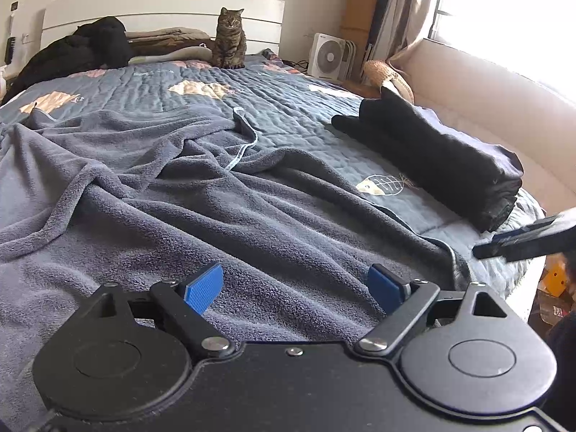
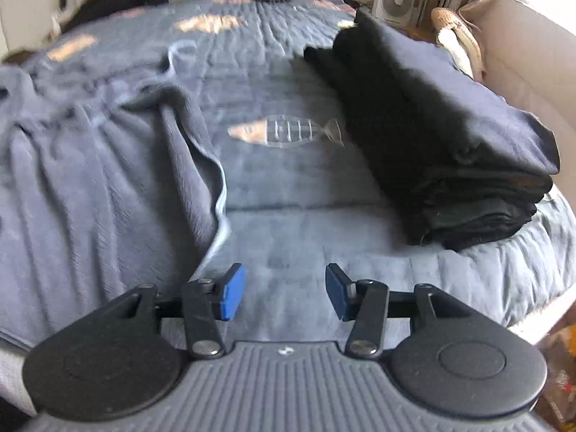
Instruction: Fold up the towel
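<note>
A large grey-blue fleece towel (image 1: 180,187) lies rumpled and spread over the near half of the bed, with a white care tag near its far edge. My left gripper (image 1: 293,289) hovers low over the towel's near part, open, nothing between its blue pads. The right gripper shows in the left wrist view as a dark blurred shape (image 1: 522,241) at the right edge. In the right wrist view the towel (image 2: 90,180) fills the left side, its hemmed edge running toward the left finger. My right gripper (image 2: 284,295) is open over bare quilt just right of that edge.
A stack of folded dark cloths (image 1: 442,158) (image 2: 450,151) lies on the bed's right side. A tabby cat (image 1: 229,39) sits at the headboard beside a black heap of clothing (image 1: 75,54). A white fan (image 1: 329,55) and a padded wall stand to the right.
</note>
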